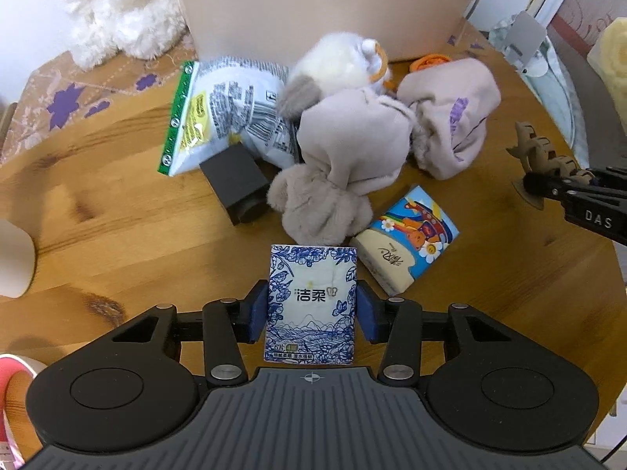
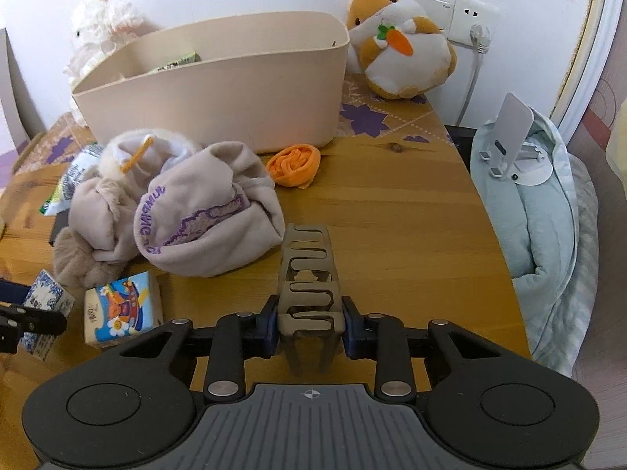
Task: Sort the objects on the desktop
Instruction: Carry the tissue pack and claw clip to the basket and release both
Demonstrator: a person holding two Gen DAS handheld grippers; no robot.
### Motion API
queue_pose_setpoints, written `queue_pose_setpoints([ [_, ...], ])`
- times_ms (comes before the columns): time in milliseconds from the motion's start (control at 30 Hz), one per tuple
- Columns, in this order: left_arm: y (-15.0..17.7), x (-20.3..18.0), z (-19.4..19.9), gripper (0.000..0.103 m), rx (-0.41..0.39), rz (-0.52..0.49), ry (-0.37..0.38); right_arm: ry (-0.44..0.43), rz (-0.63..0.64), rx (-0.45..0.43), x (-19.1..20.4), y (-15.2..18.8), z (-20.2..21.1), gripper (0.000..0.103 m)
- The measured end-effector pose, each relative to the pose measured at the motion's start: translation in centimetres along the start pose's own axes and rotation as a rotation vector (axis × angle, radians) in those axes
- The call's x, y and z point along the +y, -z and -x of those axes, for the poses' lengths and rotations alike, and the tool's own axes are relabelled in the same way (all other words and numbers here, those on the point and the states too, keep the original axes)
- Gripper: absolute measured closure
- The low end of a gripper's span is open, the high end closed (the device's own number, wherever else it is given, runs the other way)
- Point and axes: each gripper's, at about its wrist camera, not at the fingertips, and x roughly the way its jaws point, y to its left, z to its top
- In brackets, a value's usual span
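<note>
Tissue pack (image 1: 312, 305), the blue-and-white floral one, sits pinched between the pads of my left claw (image 1: 312, 309), held by its long edges with the printed face up over the desk (image 1: 98, 196). Right claw (image 2: 311, 323) is clamped on a tan hair clip (image 2: 309, 286) that sticks forward past the fingertips.

Stuff I'm worried about from here:

- That pack is soft plastic over paper. If I squeeze harder it just buckles, and if I swing fast it could slide out, since only the lower half is between the pads.
- The cartoon tissue pack (image 1: 407, 239) lies just beside the one I'm holding, and the beige plush pile (image 1: 345, 164) is right ahead. A low path toward the beige bin (image 1: 321, 11) probably plows through both.
- The clip is gripped near its hinge end, I think, so the long free end can lever and twist if it taps the bin's rim.
- Both claws heading to one bin at once could bump each other.
- The orange thing (image 2: 294, 164) by the bin's base might get shoved off somewhere.
</note>
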Motion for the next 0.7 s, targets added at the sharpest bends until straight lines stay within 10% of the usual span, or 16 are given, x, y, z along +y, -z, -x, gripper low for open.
queue_pose_setpoints([
  [700,-5.3,3.1,6.7,0.056,-0.184,-0.009,-0.031,-0.037,0.005,-0.161,-3.6,-5.8,4.8,0.075],
])
